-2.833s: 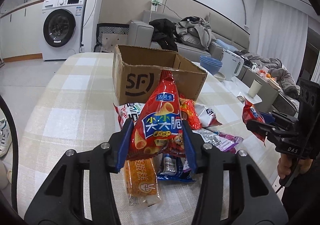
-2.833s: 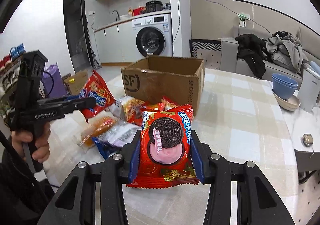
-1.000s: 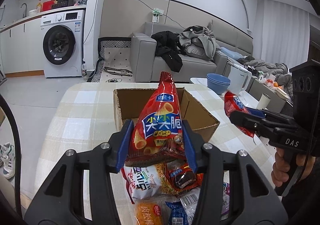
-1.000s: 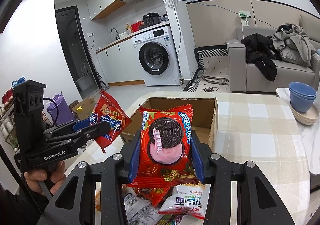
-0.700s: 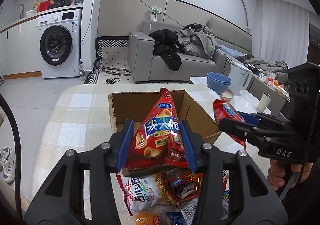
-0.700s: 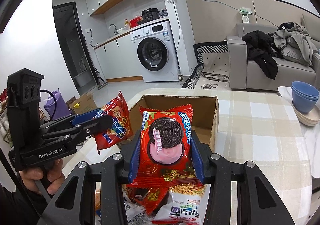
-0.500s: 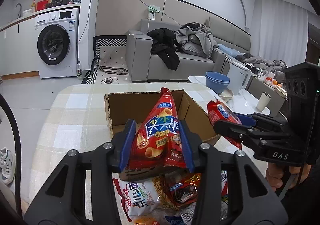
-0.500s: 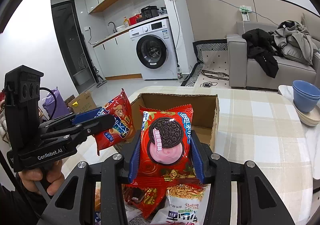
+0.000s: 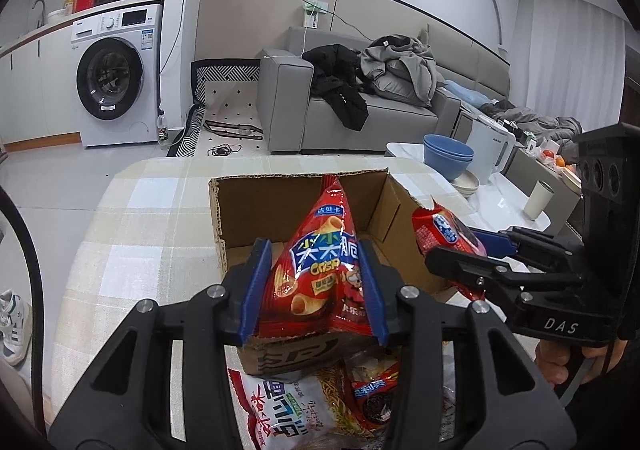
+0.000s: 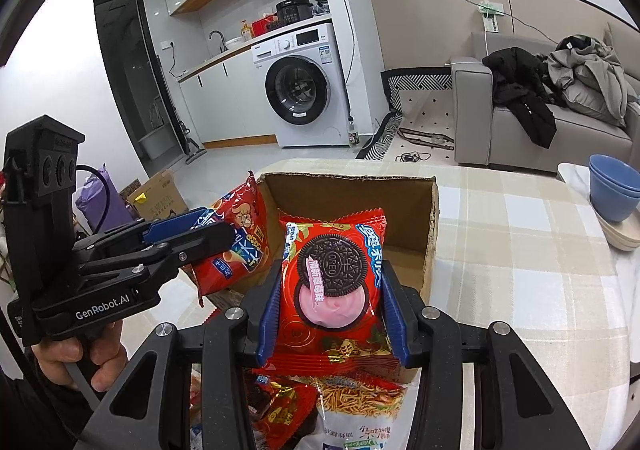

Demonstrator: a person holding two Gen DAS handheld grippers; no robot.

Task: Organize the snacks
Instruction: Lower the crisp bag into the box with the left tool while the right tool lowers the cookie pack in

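My left gripper (image 9: 312, 286) is shut on a red crisp bag (image 9: 320, 266) and holds it over the open brown cardboard box (image 9: 248, 205). My right gripper (image 10: 332, 302) is shut on a red Oreo packet (image 10: 334, 274) and holds it over the same box (image 10: 416, 209). The right gripper with its Oreo packet (image 9: 440, 230) shows at the right of the left wrist view. The left gripper with the crisp bag (image 10: 236, 242) shows at the left of the right wrist view. Loose snack packets (image 9: 304, 402) lie on the checked tablecloth (image 9: 132, 234) in front of the box.
Blue bowls (image 9: 448, 153), a white kettle (image 9: 490, 149) and a cup (image 9: 540, 199) stand on a side table to the right. A grey sofa (image 9: 360, 117) and a washing machine (image 9: 116, 81) stand beyond the table. More packets (image 10: 352, 406) lie under my right gripper.
Both grippers have lifted their packets from the pile and moved forward over the box. The crisp bag now hangs lower, inside the box opening.
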